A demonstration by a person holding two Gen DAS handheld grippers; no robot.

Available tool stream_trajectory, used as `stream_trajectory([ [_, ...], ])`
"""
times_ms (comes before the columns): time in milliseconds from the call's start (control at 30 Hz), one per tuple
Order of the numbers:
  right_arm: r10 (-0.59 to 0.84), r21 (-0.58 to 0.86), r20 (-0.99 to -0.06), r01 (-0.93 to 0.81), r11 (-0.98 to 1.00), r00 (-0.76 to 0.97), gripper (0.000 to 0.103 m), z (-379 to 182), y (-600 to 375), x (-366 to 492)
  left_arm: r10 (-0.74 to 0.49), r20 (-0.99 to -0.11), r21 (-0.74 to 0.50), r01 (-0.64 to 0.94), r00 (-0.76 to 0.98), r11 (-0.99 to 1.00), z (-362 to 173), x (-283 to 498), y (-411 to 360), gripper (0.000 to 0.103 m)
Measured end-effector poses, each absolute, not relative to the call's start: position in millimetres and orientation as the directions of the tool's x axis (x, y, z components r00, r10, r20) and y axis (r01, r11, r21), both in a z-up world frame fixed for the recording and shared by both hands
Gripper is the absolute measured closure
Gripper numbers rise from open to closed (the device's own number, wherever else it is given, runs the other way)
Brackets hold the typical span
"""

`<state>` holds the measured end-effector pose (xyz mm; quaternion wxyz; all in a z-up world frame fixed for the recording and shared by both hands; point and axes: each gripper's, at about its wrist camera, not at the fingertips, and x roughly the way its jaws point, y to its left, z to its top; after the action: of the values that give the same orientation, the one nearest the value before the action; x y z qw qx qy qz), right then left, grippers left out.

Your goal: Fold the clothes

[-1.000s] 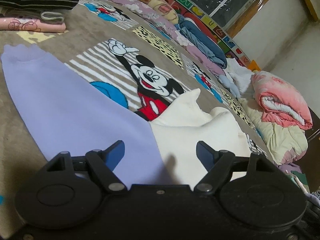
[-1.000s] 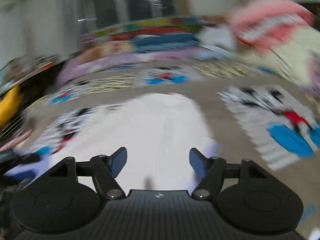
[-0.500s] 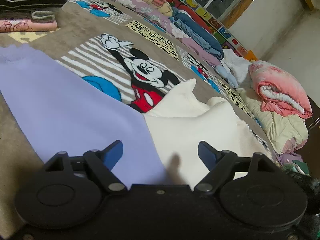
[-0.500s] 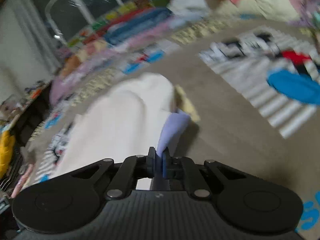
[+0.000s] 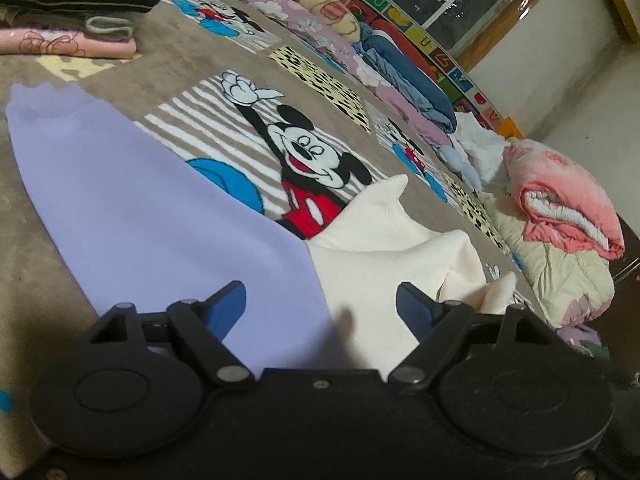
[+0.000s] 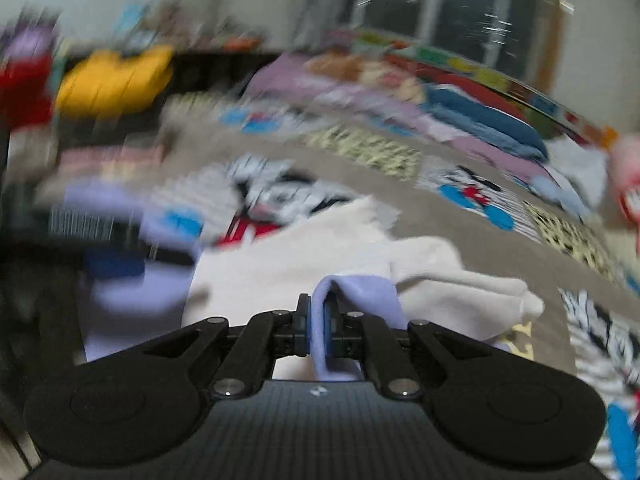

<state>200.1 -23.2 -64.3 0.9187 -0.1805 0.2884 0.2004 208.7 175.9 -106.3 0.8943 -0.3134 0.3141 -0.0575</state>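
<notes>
A garment with a lilac sleeve (image 5: 132,216) and a cream body (image 5: 384,256) lies spread on a cartoon-print blanket (image 5: 280,148). My left gripper (image 5: 322,304) hovers open just over the seam where lilac meets cream, with nothing pinched between its blue pads. In the blurred right wrist view, my right gripper (image 6: 316,320) is shut on a lilac edge of the garment (image 6: 352,292), which folds up over the cream body (image 6: 304,256). The left gripper (image 6: 116,264) shows as a dark blur at the left of that view.
Folded clothes (image 5: 76,12) are stacked at the far left. Rolled bedding (image 5: 400,60) lines the windowed wall, and a pink quilt (image 5: 560,200) sits on a pale one at the right. A yellow bundle (image 6: 112,80) lies at the back.
The right gripper closed on the lilac edge, rolled, and swung across the cream body toward the left gripper. The left gripper stayed open over the seam, hardly moving.
</notes>
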Motion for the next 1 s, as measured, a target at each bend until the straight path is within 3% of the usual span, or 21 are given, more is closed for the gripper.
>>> stream_trajectory([
  [67,0.257,-0.231,-0.646,-0.505,0.832,0.719,0.092,-74.2,-8.4,198.1,-0.303,-0.525,-0.603,-0.096,0.795,0.792,-106.9,209.2,177.5,0.021],
  [200,0.326,-0.162,-0.643,-0.539,0.827,0.693,0.06,-74.2,-5.8,184.8,-0.305,-0.525,-0.605,-0.096,0.794,0.79,-107.0,210.1,178.6,0.021],
  [467,0.461,0.059,-0.521,-0.508,0.859,0.719,0.06,-36.7,-81.7,151.5,-0.303,-0.527,-0.601,-0.096,0.794,0.793,-107.2,210.1,178.8,0.021],
  [633,0.323,0.077,-0.502,-0.33,0.941,0.803,0.06,-43.6,-153.8,165.0,-0.293,-0.533,-0.586,-0.096,0.794,0.805,-108.5,210.8,176.2,0.021],
  [833,0.1,-0.285,-0.59,-0.323,0.903,0.801,0.06,-82.0,-163.5,206.9,-0.289,-0.538,-0.574,-0.093,0.792,0.814,-110.2,212.2,174.7,0.021],
  [1000,0.051,-0.496,-0.622,-0.444,0.746,0.781,0.062,-112.5,-142.3,225.2,-0.291,-0.539,-0.573,-0.09,0.791,0.815,-110.9,213.4,174.8,0.021],
])
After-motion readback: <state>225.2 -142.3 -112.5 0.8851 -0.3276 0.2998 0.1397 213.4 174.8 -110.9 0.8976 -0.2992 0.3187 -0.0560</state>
